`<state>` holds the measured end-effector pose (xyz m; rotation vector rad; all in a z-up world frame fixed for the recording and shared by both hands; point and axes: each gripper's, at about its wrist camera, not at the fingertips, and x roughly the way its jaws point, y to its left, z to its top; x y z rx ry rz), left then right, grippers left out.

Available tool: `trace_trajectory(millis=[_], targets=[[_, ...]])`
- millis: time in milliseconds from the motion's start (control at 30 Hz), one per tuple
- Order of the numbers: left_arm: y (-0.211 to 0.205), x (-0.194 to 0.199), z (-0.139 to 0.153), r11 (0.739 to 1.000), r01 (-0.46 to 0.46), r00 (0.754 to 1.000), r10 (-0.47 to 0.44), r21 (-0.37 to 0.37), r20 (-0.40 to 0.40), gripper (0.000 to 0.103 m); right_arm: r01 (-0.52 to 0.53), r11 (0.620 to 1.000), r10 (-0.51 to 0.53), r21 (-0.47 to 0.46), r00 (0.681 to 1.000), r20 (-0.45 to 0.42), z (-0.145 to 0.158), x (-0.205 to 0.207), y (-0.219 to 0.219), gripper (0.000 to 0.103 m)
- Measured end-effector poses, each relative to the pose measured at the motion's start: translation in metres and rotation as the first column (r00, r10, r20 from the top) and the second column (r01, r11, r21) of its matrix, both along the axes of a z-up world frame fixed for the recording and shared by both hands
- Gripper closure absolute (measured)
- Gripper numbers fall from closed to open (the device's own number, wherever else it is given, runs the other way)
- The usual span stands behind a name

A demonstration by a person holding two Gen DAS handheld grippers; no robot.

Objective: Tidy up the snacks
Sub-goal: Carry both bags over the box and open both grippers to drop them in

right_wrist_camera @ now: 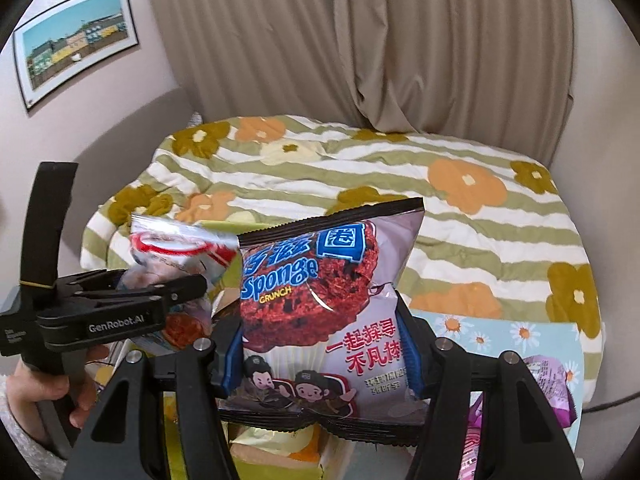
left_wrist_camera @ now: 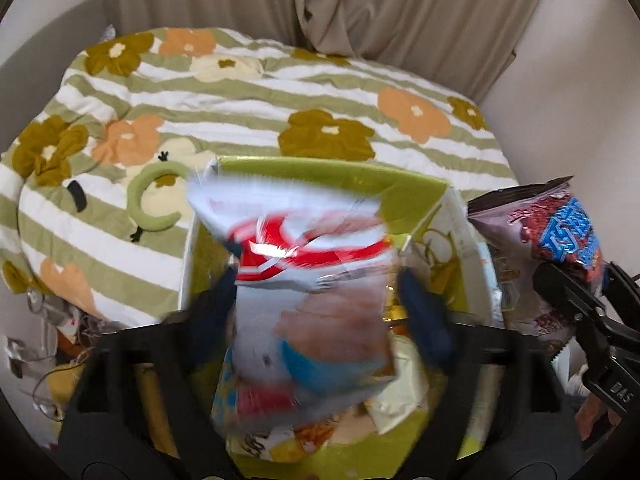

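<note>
The left gripper (left_wrist_camera: 316,300) has its jaws spread wide, and a blurred white snack bag (left_wrist_camera: 304,280) with a red ring on it sits loose between them, over an open green box (left_wrist_camera: 400,192) already holding other packets. The box rests at the near edge of a bed under a striped, flowered quilt (left_wrist_camera: 260,100). Just to its right, the right gripper (right_wrist_camera: 320,356) pinches the lower part of a pale purple bag (right_wrist_camera: 320,300) reading "Sponge CRUNCH", with Chinese print below. The left tool's side reads "GenRobot.AI".
</note>
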<state>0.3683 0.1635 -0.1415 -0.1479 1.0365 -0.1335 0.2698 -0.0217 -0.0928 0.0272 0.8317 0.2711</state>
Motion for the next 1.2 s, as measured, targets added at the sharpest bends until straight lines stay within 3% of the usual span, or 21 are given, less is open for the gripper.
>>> trace_trajectory(millis=[33,367,700,933,1000,1133,1200], targets=[[0.001,0.001,-0.003,1.000,0.007,1.000,-0.007,-0.005,0.008,0.001,0.007,1.000,-0.007,-0.004,1.000,-0.006,-0.002,0.001,0.001,0.046],[0.007,-0.024,-0.010,0.999,0.013,1.000,-0.013,-0.031,-0.009,0.001,0.012,1.000,-0.013,-0.028,0.999,-0.045,-0.009,0.003,0.009,0.046],[0.007,-0.057,0.006,0.998,-0.065,0.998,0.065,0.015,0.015,0.001,-0.087,0.996,0.088,0.022,0.994,-0.064,-0.011,0.027,0.020,0.045],[0.015,-0.063,-0.001,0.991,-0.132,0.991,0.132,0.032,-0.001,0.001,-0.147,0.988,0.151,0.046,0.984,-0.095,-0.020,0.053,0.029,0.045],[0.015,-0.065,-0.004,0.989,-0.144,0.989,0.144,0.042,-0.008,0.001,-0.168,0.983,0.175,0.068,0.978,-0.116,-0.027,0.061,0.032,0.040],[0.020,-0.070,-0.012,0.984,-0.170,0.985,0.171,0.043,-0.020,0.001,-0.182,0.978,0.194,0.106,0.975,-0.110,-0.033,0.066,0.034,0.007],[0.021,-0.071,-0.015,0.983,-0.179,0.983,0.180,0.037,-0.026,0.001,-0.186,0.978,0.195,0.097,0.977,-0.087,-0.034,0.063,0.034,0.005]])
